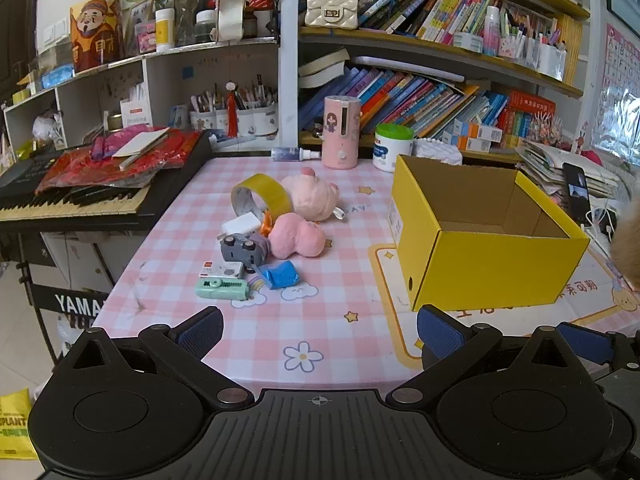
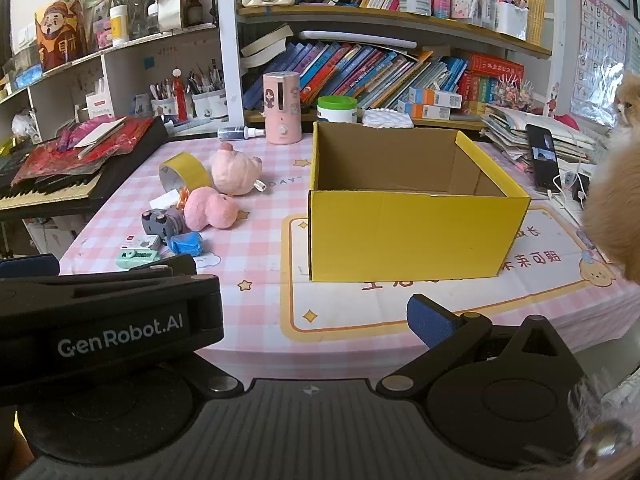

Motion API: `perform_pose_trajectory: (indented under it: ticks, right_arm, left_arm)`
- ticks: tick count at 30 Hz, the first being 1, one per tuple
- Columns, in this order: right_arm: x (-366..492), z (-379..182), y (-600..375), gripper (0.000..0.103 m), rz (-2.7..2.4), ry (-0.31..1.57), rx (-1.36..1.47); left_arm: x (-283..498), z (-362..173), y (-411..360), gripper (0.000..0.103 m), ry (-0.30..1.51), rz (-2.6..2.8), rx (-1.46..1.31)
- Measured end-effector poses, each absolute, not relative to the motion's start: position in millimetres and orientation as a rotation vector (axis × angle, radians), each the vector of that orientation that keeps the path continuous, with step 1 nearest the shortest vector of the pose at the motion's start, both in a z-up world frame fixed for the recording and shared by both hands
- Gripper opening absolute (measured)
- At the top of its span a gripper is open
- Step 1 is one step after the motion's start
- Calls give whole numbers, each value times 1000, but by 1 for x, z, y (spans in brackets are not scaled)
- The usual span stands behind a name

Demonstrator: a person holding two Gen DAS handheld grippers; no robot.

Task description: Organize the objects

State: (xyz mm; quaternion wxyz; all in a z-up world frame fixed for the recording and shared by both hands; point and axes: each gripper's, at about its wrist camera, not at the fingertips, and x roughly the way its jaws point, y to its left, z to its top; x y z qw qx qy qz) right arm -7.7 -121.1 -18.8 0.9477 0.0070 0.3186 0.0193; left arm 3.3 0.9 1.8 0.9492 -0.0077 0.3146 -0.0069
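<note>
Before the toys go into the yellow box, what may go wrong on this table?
1. The small items are packed close: the blue wrapped piece touches the grey toy car, so the open left gripper may push a neighbour aside.
2. The tape roll stands on its edge against a pink plush pig and may roll away if bumped.
3. A furry animal sits close beside the yellow box and might step into the right gripper's path.

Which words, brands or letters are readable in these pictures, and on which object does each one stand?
"GenRobot.AI": left gripper body.
"YAMA", cut off: keyboard stand panel.
"PLANT", partly hidden: yellow bag on the floor.
Alphabet letters: pink wall chart.
Book spines, small box label and mat characters: not readable.
</note>
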Motion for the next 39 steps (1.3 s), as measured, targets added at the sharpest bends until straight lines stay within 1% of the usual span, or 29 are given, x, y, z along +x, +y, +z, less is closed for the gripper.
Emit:
perform_pose_trajectory:
  ticks: [39]
  right_arm:
    - [-2, -27, -115, 103, 40, 659, 9]
  left_arm:
    - [10, -6, 8, 103, 660, -16, -12]
